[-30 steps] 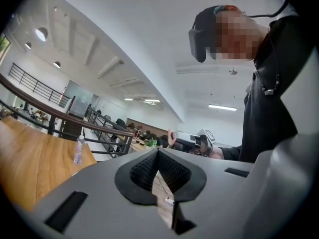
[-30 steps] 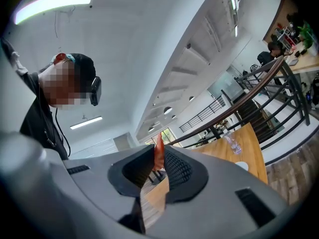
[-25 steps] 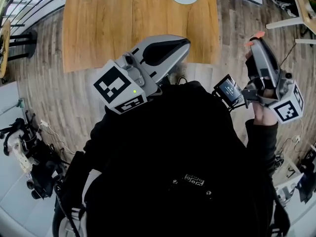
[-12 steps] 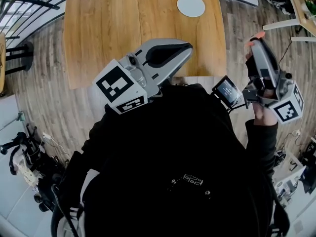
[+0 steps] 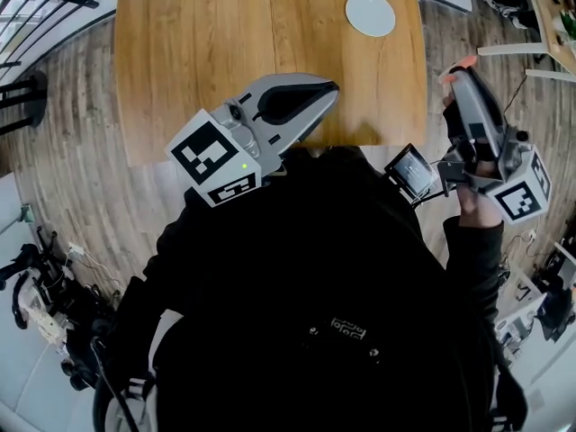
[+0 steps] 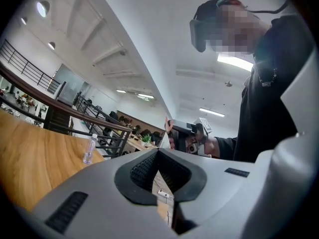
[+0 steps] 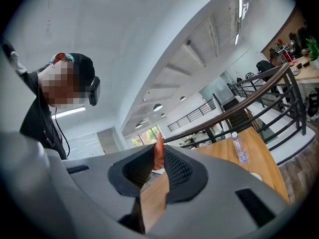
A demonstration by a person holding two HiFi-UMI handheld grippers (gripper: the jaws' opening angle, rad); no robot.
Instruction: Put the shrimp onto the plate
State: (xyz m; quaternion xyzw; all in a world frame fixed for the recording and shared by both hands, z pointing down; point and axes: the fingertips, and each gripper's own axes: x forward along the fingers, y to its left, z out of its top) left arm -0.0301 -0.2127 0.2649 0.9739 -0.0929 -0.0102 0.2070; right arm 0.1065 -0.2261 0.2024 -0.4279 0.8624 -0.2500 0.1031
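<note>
In the head view the white plate (image 5: 370, 13) lies on the far right part of the wooden table (image 5: 225, 43). My right gripper (image 5: 453, 70) hangs off the table's right edge, level, and is shut on the orange shrimp (image 5: 460, 63). In the right gripper view the shrimp (image 7: 158, 152) stands upright, pinched between the dark pads. My left gripper (image 5: 331, 86) is over the table's near edge with its tips together and nothing between them. In the left gripper view the tips (image 6: 158, 150) meet, and the right gripper (image 6: 188, 136) shows beyond them.
A clear plastic bottle (image 7: 238, 146) stands on the table near a dark railing (image 7: 259, 91). Wood-plank floor surrounds the table. Cables and gear (image 5: 40, 286) lie on the floor at the left. More tables and chairs (image 5: 531, 34) stand at the right.
The table and plate have slid right and nearer in the head view. Both grippers moved along with the person and kept their pose. The shrimp stays held.
</note>
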